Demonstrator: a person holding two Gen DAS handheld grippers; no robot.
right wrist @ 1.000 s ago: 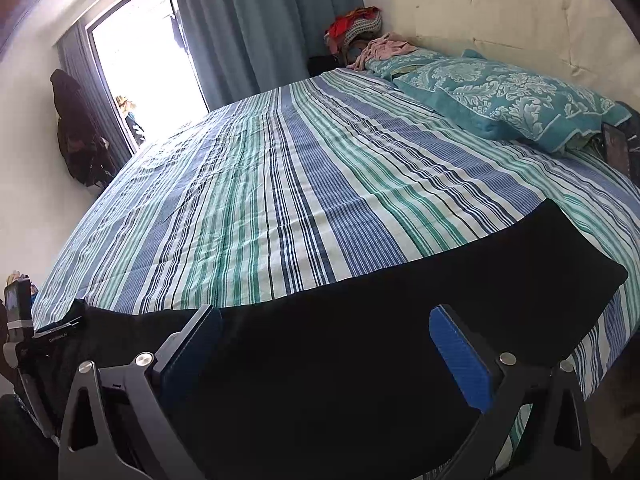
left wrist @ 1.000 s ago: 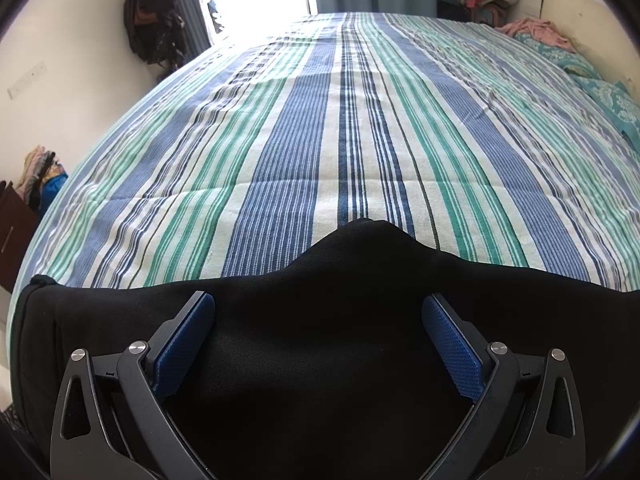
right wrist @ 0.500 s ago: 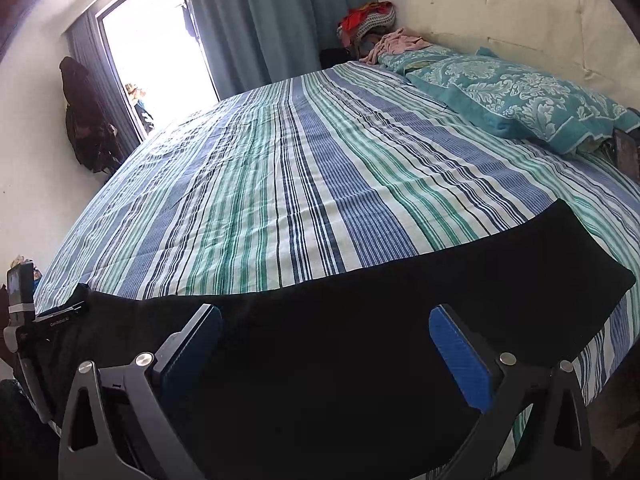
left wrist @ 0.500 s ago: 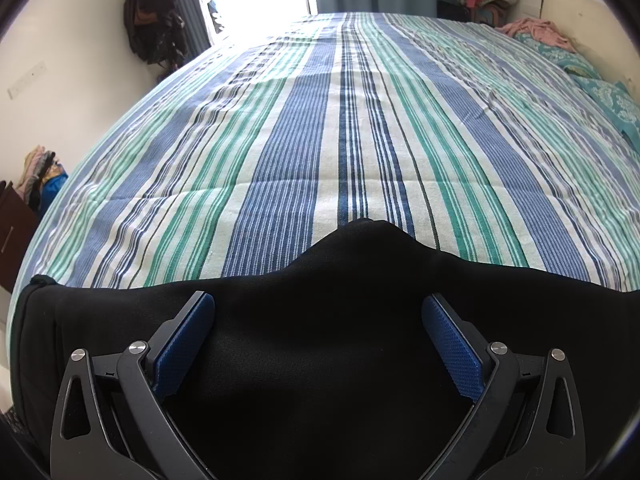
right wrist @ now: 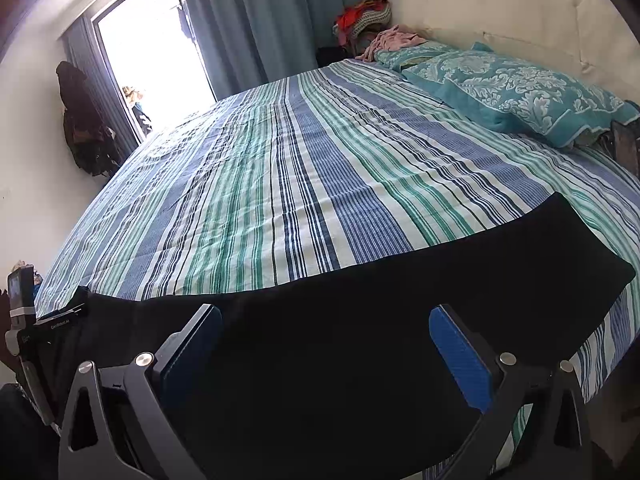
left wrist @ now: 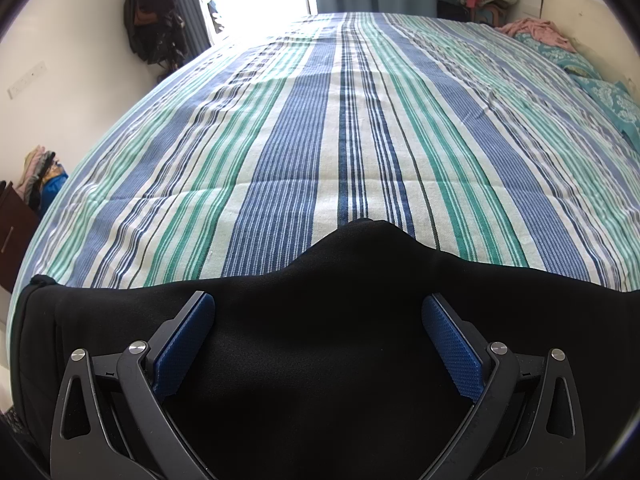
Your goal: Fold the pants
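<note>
Black pants [left wrist: 320,320] lie flat along the near edge of a striped bed [left wrist: 344,128]. In the left wrist view a rounded bump of the fabric points away from me. My left gripper [left wrist: 318,312] is open, with blue pads [left wrist: 184,344] spread over the black cloth and nothing between them. In the right wrist view the pants [right wrist: 400,300] stretch from lower left to a squared end at the right [right wrist: 580,248]. My right gripper [right wrist: 324,328] is open above the cloth and holds nothing. The left gripper's body shows at the far left [right wrist: 24,320].
Teal patterned pillows [right wrist: 512,88] lie at the headboard on the right. A pile of clothes [right wrist: 364,16] sits at the far corner. A dark bag [left wrist: 152,24] hangs on the left wall by a bright doorway. Blue curtains [right wrist: 272,24] hang beyond the bed.
The right wrist view has shifted slightly, bringing the pillows and window more into frame. The left gripper and the pants have not moved. Both grippers stay open.
</note>
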